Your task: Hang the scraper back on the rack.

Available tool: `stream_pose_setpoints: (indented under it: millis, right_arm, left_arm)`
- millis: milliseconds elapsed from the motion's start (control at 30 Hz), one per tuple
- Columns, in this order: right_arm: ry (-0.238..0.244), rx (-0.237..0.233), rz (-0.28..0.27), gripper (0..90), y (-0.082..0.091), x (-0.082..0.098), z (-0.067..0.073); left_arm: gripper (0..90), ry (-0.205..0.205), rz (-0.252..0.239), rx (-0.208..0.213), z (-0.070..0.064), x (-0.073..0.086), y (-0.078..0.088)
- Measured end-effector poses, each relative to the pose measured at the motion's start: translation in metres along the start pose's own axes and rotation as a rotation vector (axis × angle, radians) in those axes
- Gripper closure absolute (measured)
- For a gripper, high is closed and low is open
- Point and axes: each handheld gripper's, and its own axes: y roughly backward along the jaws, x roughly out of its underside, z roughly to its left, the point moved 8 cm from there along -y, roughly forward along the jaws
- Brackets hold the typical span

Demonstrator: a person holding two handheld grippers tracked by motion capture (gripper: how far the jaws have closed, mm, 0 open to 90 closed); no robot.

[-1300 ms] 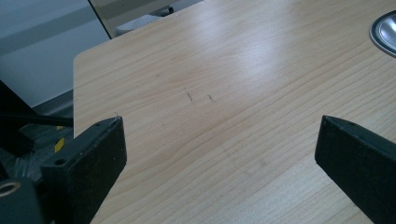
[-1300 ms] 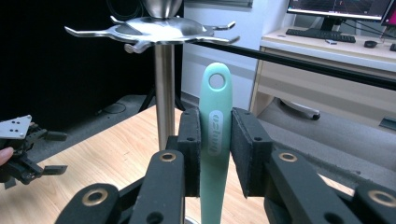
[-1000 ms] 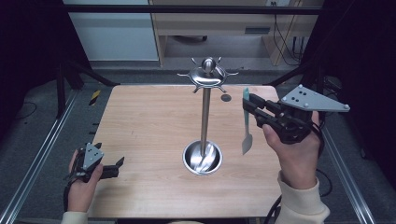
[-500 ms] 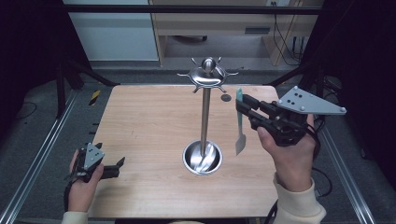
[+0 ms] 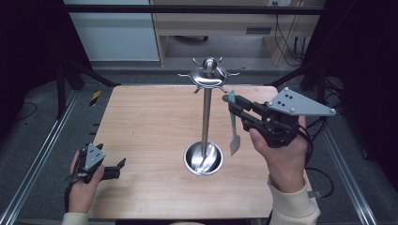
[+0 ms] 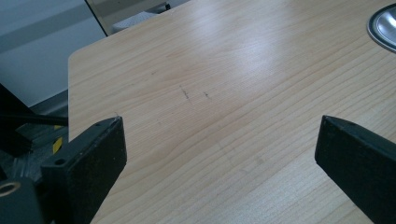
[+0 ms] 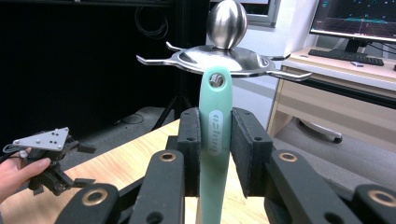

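A steel utensil stand (image 5: 205, 117) rises from a round dish base (image 5: 203, 158) at the table's middle, with a ring of hooks (image 5: 209, 75) under a ball on top. My right gripper (image 5: 233, 105) is shut on the teal handle of a small utensil (image 5: 234, 143), which hangs upright just right of the pole. In the right gripper view the handle (image 7: 215, 135) sits between the pads, its hole (image 7: 215, 80) just in front of the hook ring (image 7: 224, 53). At the table's near left corner my left gripper (image 5: 119, 165) rests low, open and holding nothing (image 6: 219, 140).
The wooden table (image 5: 150, 122) has metal rails along both sides. A desk stands behind it, with a monitor (image 7: 357, 18) and keyboard to the right. The stand's base edge (image 6: 385, 28) shows far right in the left gripper view.
My right gripper has carried the teal-handled utensil leftward, closer to the stand's pole and hooks. The left gripper has stayed where it was.
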Motion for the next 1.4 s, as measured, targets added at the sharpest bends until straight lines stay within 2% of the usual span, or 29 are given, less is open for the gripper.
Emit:
stream_pose_setpoints:
  millis: [767,1400]
  right_arm:
    - [-0.013,0.002,0.02,74.1,-0.011,0.003,0.001]
    - [-0.031,0.001,0.011,74.1,-0.02,0.003,0.0]
  left_arm:
    - [2.0,-0.005,0.005,-0.004,0.001,0.001,0.001]
    - [2.0,-0.012,0.009,0.004,-0.001,0.002,0.0]
